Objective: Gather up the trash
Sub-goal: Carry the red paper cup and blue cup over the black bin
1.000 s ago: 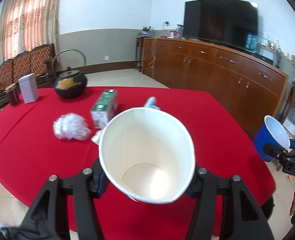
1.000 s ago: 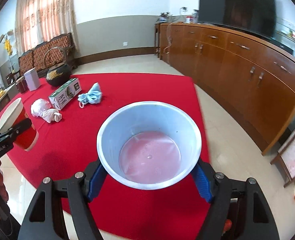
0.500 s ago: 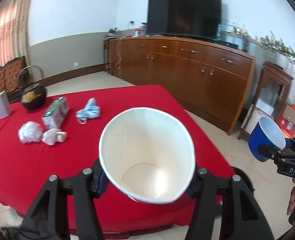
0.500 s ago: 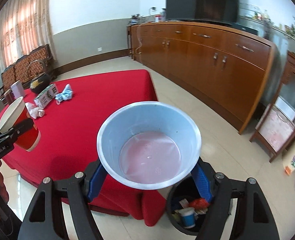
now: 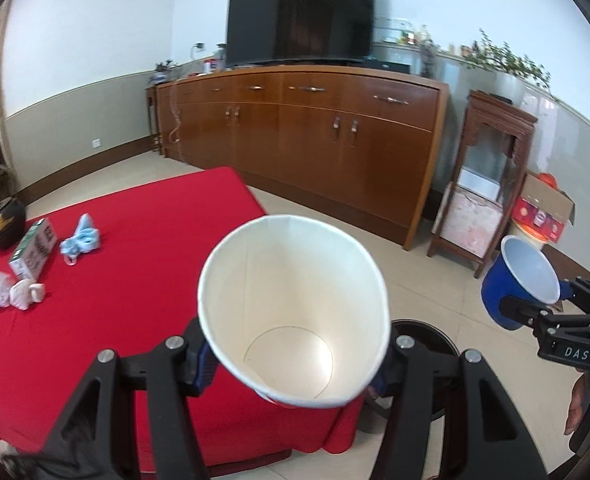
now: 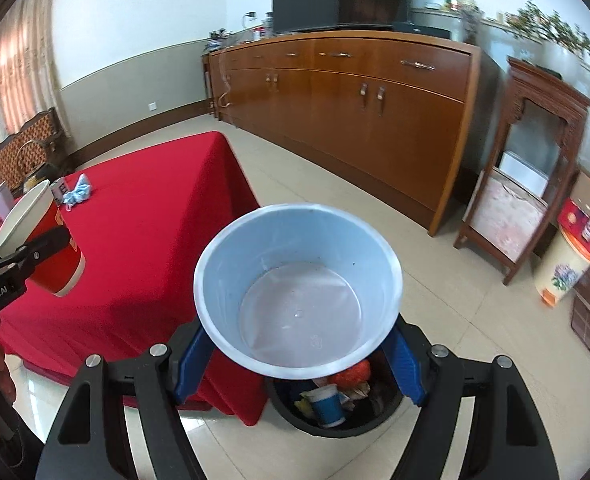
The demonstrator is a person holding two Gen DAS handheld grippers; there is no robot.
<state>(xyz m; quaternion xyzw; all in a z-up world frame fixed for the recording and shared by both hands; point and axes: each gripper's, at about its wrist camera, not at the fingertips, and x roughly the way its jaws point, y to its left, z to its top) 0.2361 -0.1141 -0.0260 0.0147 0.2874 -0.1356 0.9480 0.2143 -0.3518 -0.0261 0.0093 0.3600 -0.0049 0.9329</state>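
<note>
While both cups (image 5: 291,312) (image 6: 299,288) are clamped, bin (image 6: 335,412) sits below.

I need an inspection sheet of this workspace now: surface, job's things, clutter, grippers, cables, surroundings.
Surface: table with red cloth.
Job's things: paper cup and blue cup, both held; black bin on the floor beside the table, already holding trash.
Clutter: crumpled tissues, carton, blue mask, teapot on the cloth.
Grippers: left gripper shut on paper cup; right gripper shut on blue cup.
Cables: one hangs at the sideboard.
Surroundings: television, tiled floor.
</note>
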